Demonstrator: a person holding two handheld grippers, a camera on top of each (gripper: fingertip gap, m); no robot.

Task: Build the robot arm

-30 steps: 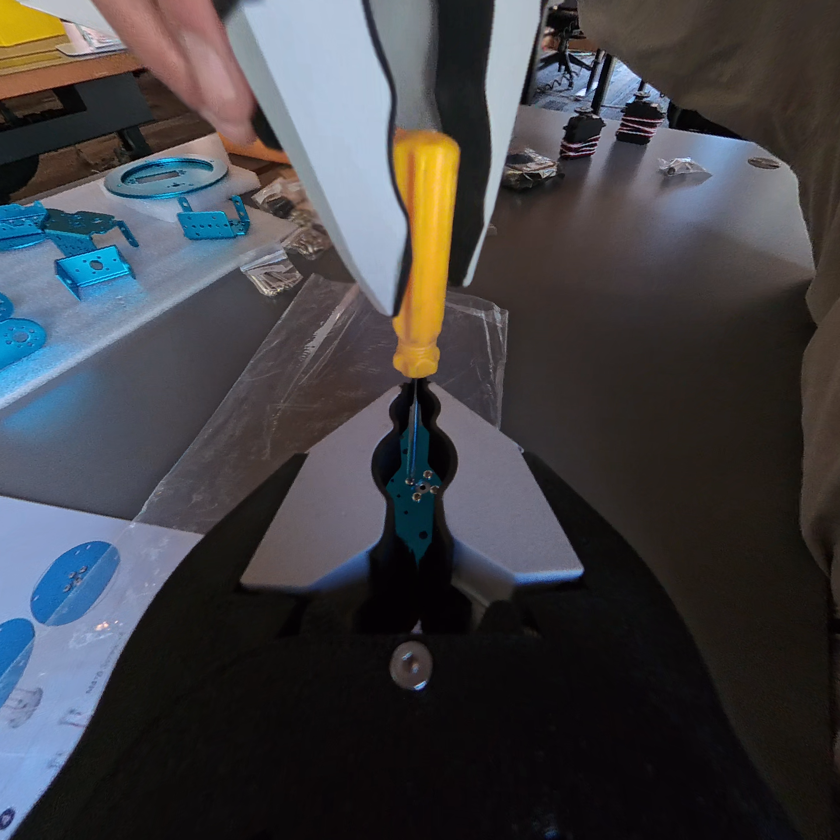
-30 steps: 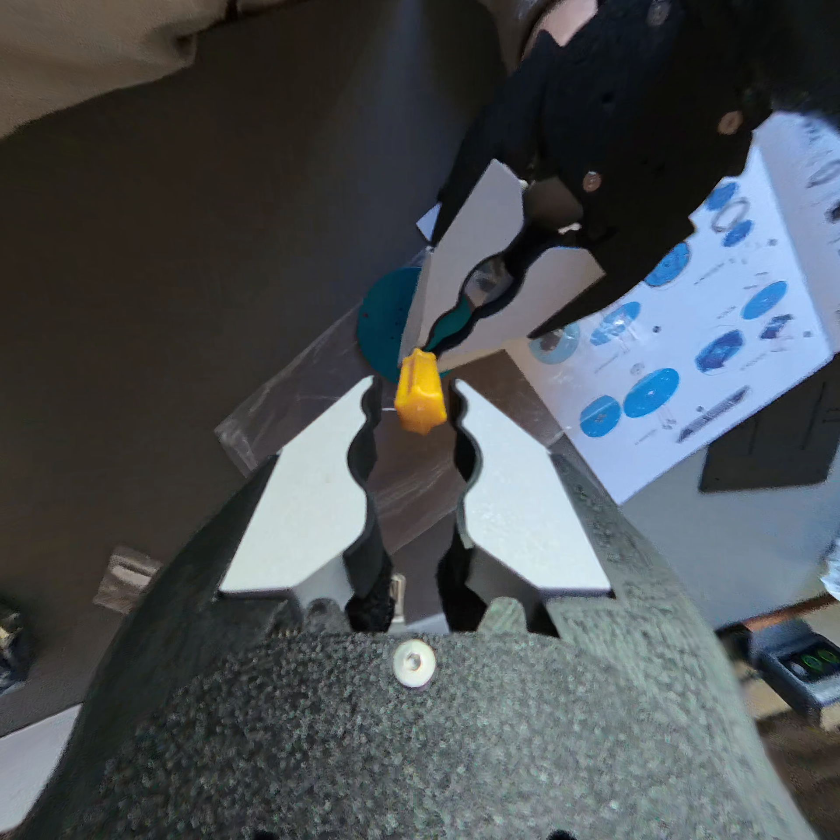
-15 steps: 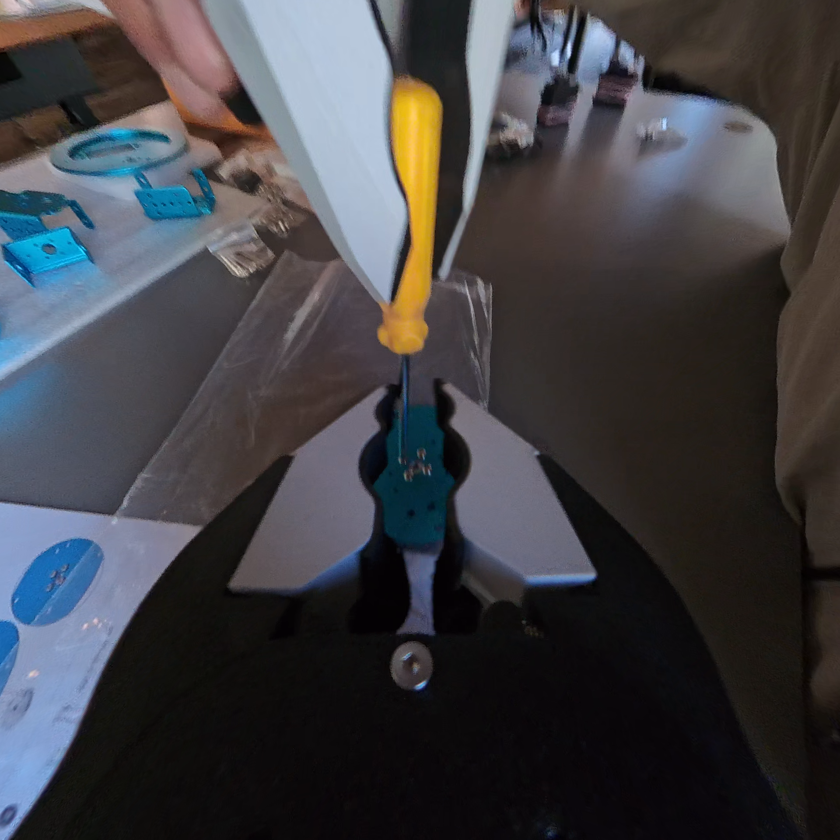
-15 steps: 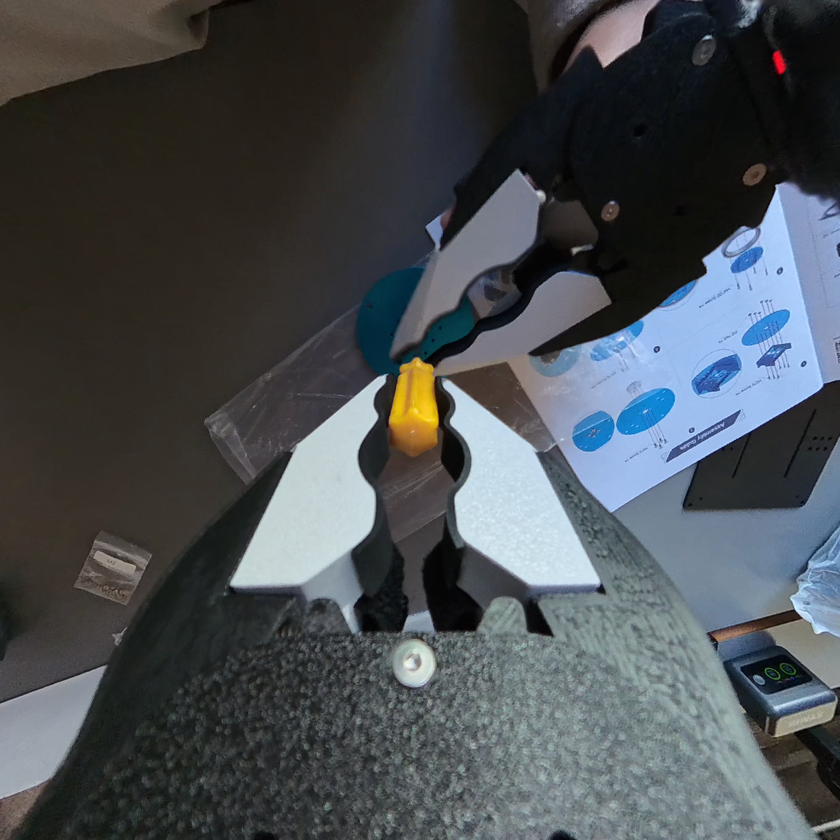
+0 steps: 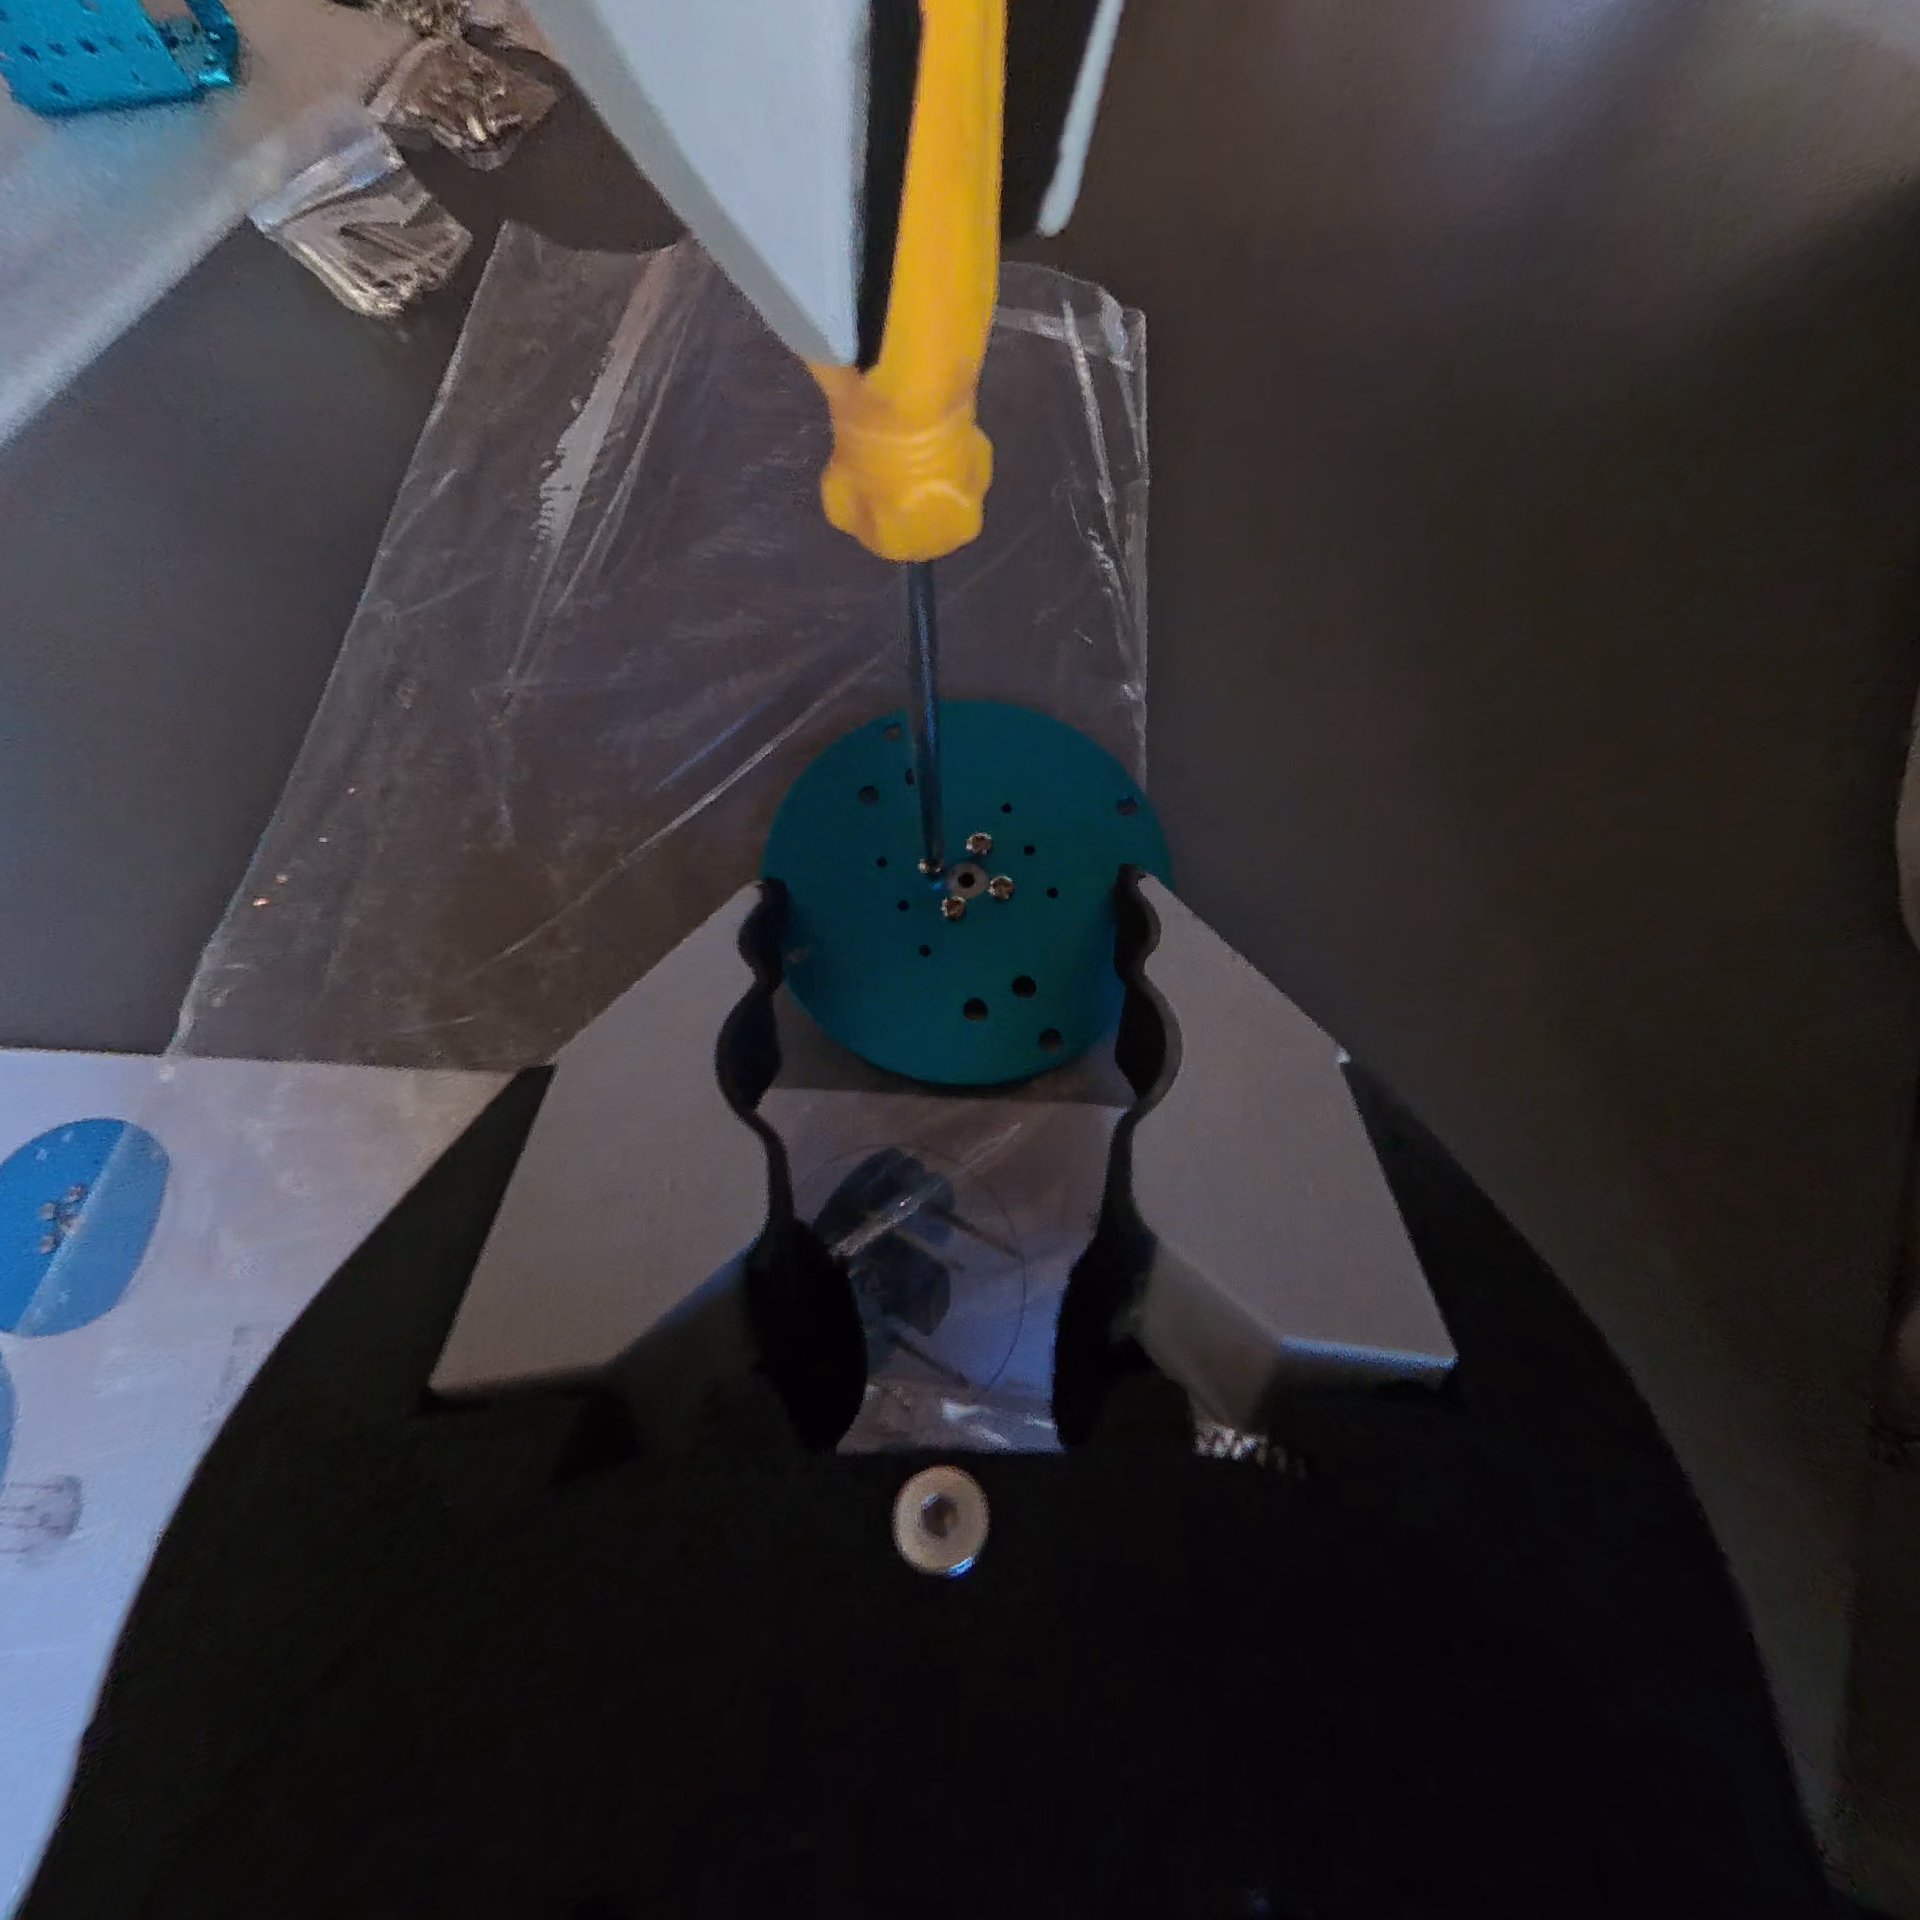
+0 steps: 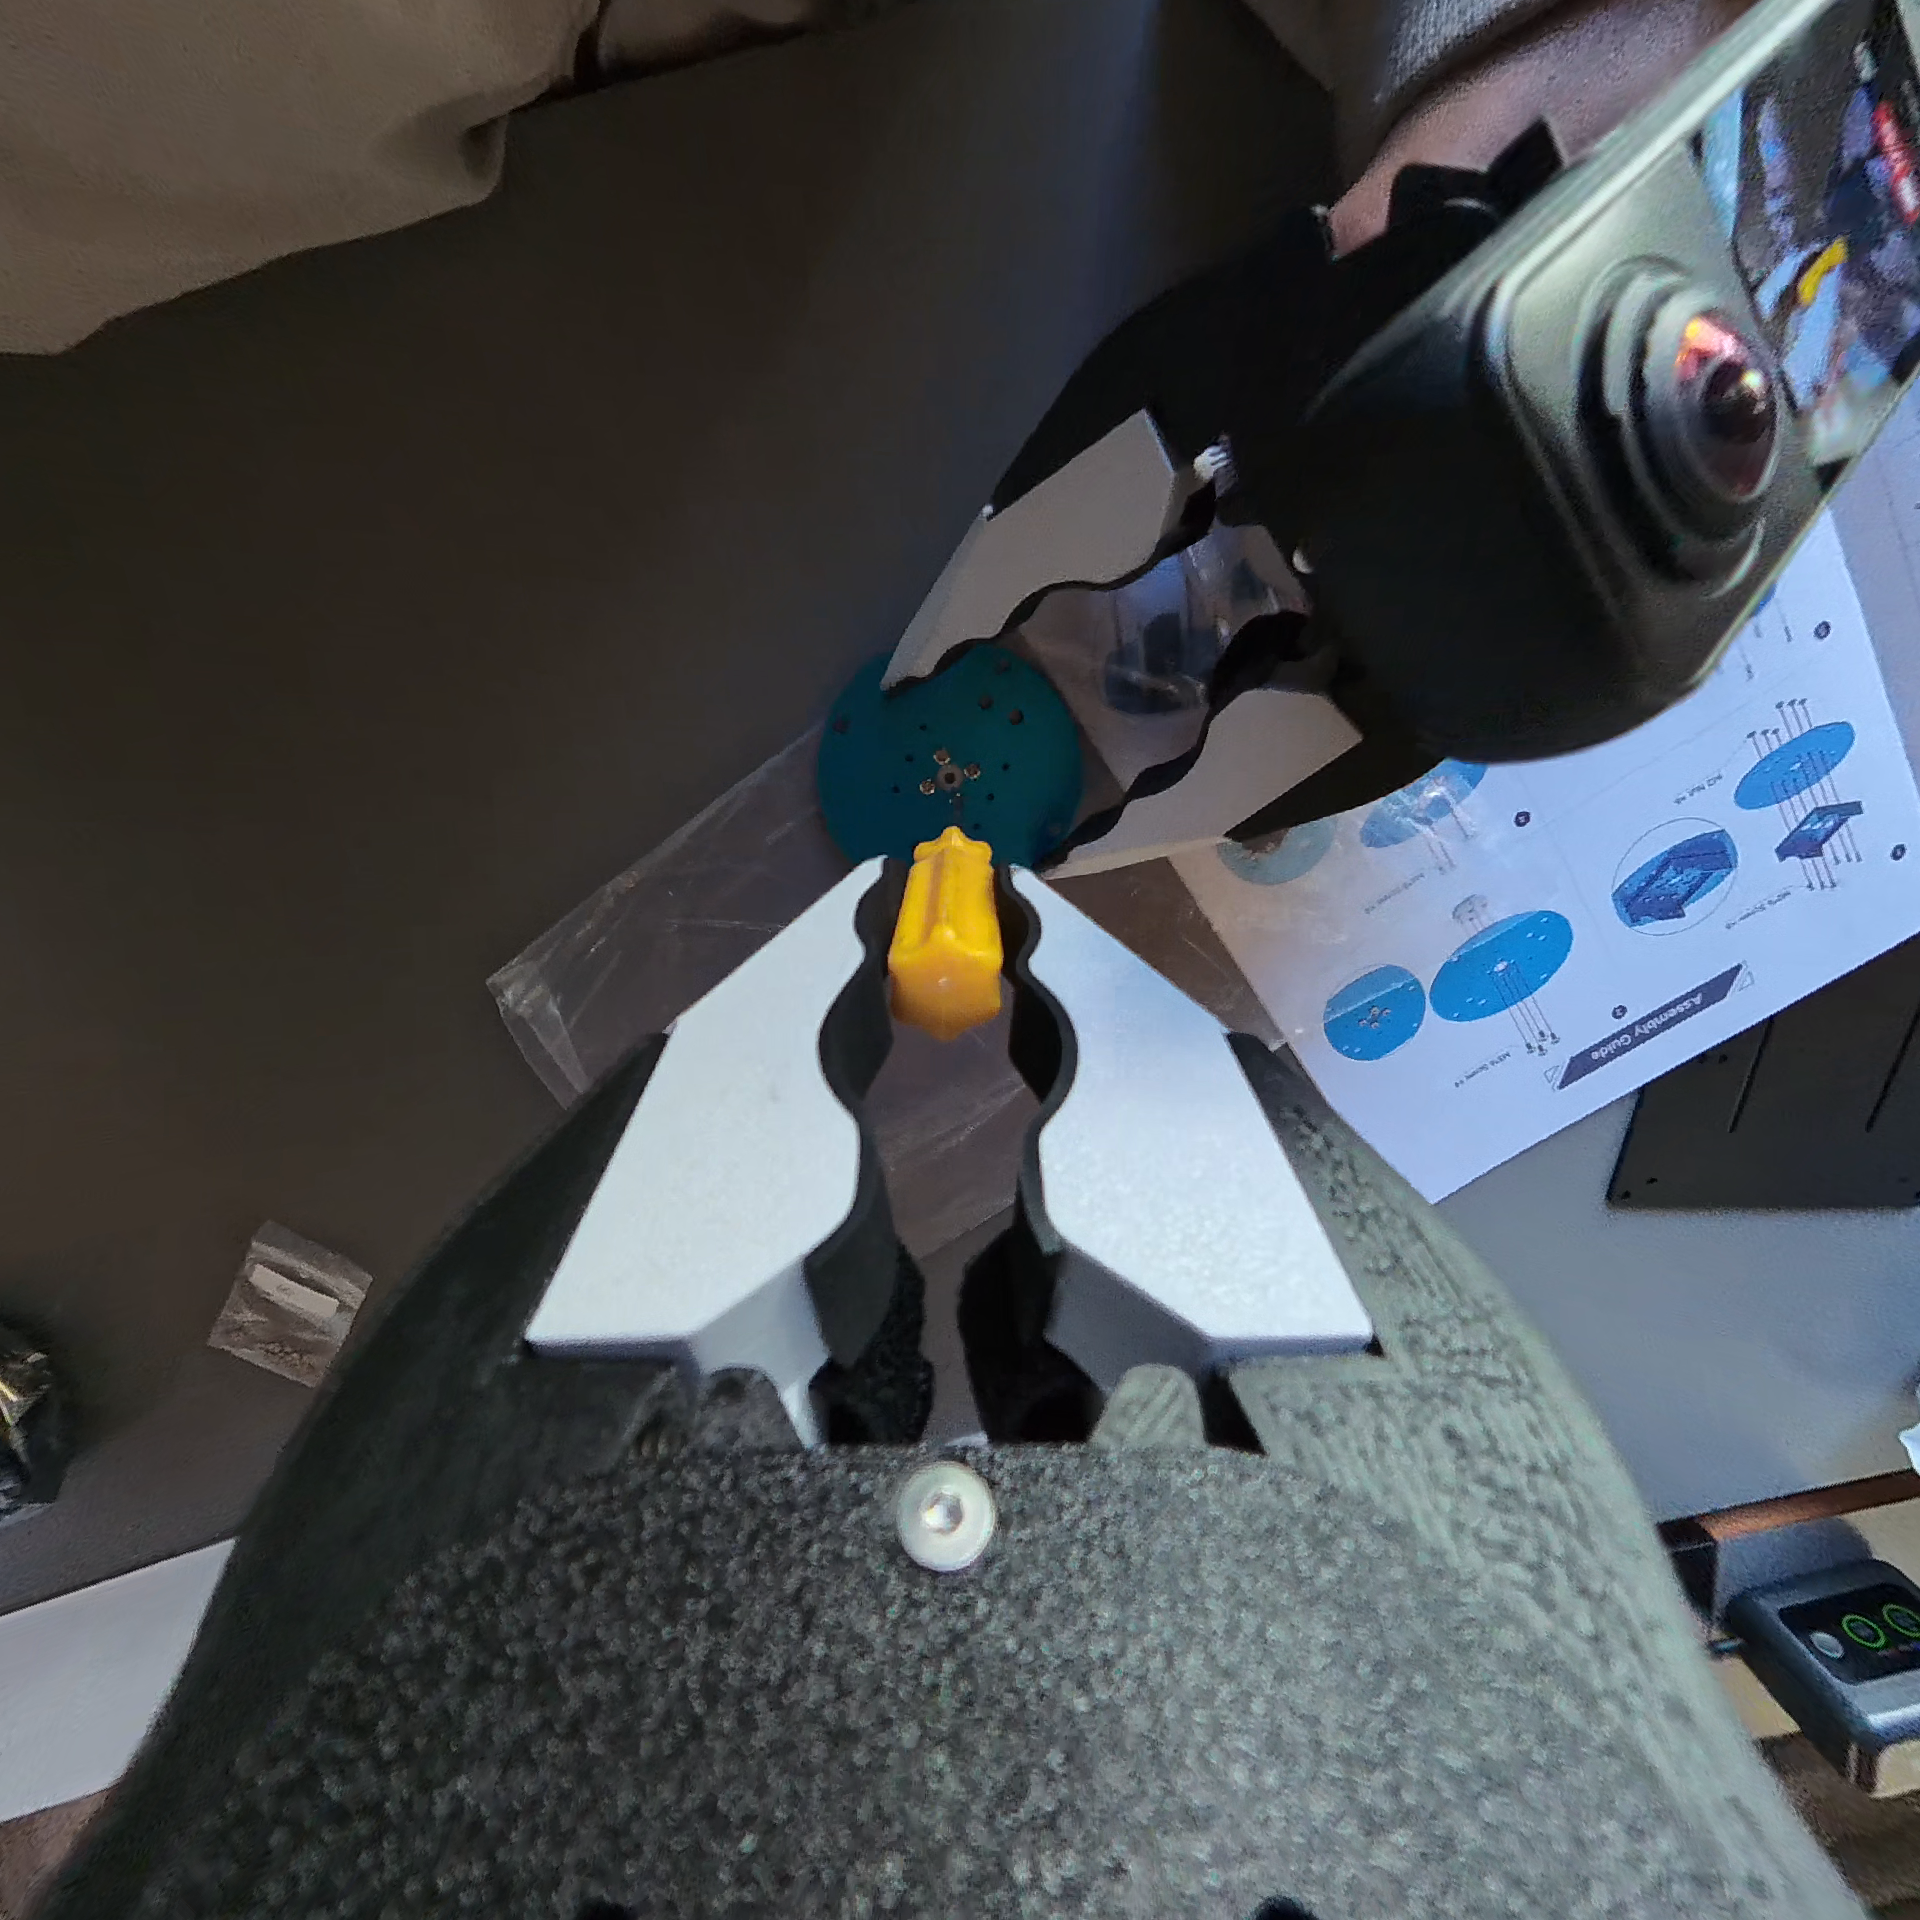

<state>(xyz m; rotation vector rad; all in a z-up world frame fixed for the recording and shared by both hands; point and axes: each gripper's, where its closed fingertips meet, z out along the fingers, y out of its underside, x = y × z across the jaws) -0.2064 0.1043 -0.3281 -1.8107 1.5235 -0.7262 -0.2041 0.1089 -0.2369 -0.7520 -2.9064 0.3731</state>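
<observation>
Right wrist view shows the right hand-held gripper (image 6: 943, 935) pinching the yellow-handled screwdriver (image 6: 943, 961) between its pads, handle butt toward the camera and shaft pointing away. Just beyond its tips lies the teal perforated disc (image 6: 948, 756), flat on a clear plastic bag (image 6: 707, 935) on the dark desk (image 6: 416, 623). In the left wrist view the screwdriver's tip sits on one of four small screws (image 5: 932, 864) clustered round the disc's centre hole.

The left hand-held gripper (image 5: 948, 914) is spread wide, its tips flanking the disc's near edge; whether they touch it I cannot tell. Between its fingers, nearer the camera, lies something small and dark under clear film.

The disc looks like thin, stiff, light metal, likely to slide on the slick bag, so its rim is the place to hold. The fluted, hard plastic handle should resist twisting when clamped across its flats.

Farther out to the left gripper's left lies a printed assembly sheet (image 5: 156, 1195), with small hardware bags (image 5: 364, 229) and blue brackets (image 5: 104, 52) beyond.
</observation>
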